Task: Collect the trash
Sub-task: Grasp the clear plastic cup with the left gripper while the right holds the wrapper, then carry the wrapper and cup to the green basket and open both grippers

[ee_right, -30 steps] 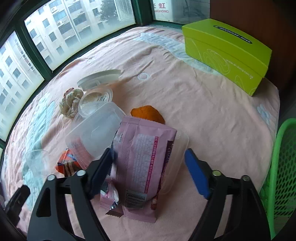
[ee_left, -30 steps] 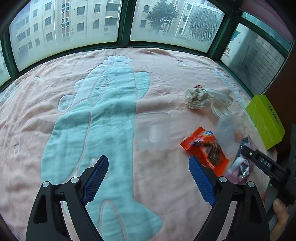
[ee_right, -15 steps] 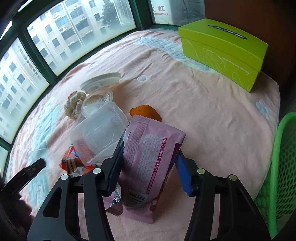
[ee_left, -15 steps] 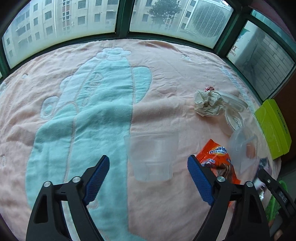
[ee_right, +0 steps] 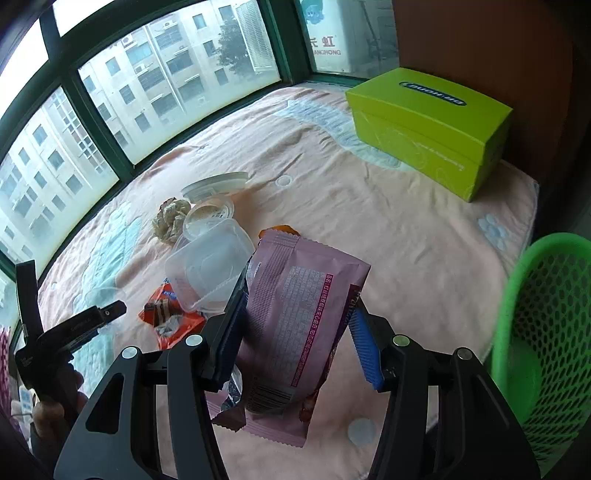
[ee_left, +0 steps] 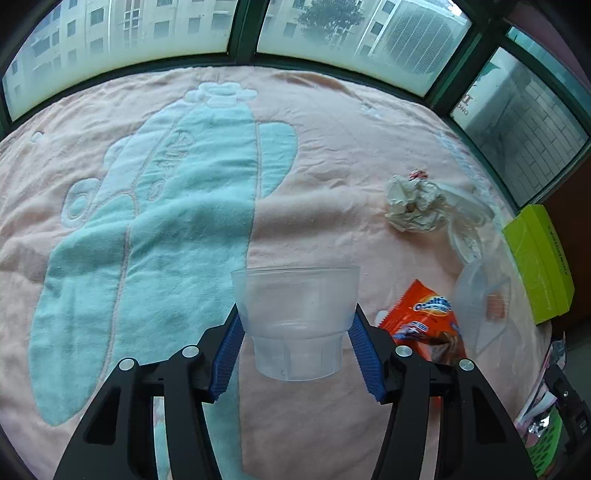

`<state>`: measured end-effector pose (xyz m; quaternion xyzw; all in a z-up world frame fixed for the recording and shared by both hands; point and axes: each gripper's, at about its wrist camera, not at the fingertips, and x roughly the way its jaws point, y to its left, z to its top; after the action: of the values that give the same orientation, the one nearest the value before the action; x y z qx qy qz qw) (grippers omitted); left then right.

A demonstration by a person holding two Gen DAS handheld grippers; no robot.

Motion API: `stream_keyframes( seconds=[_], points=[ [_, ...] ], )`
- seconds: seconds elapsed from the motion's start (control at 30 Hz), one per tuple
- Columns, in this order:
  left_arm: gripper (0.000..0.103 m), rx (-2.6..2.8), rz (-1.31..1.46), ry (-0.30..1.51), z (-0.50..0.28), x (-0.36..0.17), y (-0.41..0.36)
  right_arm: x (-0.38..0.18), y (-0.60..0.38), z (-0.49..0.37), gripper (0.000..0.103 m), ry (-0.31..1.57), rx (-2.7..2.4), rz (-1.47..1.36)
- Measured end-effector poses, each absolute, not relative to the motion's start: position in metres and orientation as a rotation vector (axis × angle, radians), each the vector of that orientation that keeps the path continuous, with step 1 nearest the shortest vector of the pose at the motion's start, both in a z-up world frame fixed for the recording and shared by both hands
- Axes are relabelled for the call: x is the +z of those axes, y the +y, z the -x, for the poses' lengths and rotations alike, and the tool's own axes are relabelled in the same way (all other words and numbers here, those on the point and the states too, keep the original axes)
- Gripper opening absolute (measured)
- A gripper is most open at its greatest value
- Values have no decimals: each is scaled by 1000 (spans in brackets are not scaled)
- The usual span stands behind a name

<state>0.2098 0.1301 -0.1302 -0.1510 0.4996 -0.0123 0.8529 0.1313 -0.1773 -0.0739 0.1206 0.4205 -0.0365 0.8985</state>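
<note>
Soft, even daylight enters through the green-framed windows (ee_left: 240, 33) beyond each claw, whose panes glare white. Shadows are faint on the pink-and-teal terry blanket (ee_right: 388, 236). Strong fisheye bending curves the edges; corners go black; the green mesh plastic basket (ee_right: 546, 332) looks slightly blurred

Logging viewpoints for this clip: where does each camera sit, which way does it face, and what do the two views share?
Left wrist: on the left gripper, angled down; jaws closing around the clear cup.
Right wrist: on the right gripper, angled down; pink wrapper clamped, green basket alongside; a hand shows.
Shared: orange wrapper, green box.
</note>
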Motion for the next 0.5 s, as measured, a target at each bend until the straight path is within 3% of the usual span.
stream_keyframes(
  seconds=[0.5],
  points=[
    [55, -157, 270, 932, -141, -54, 76, -46, -227, -67, 54, 800, -89, -273]
  ],
)
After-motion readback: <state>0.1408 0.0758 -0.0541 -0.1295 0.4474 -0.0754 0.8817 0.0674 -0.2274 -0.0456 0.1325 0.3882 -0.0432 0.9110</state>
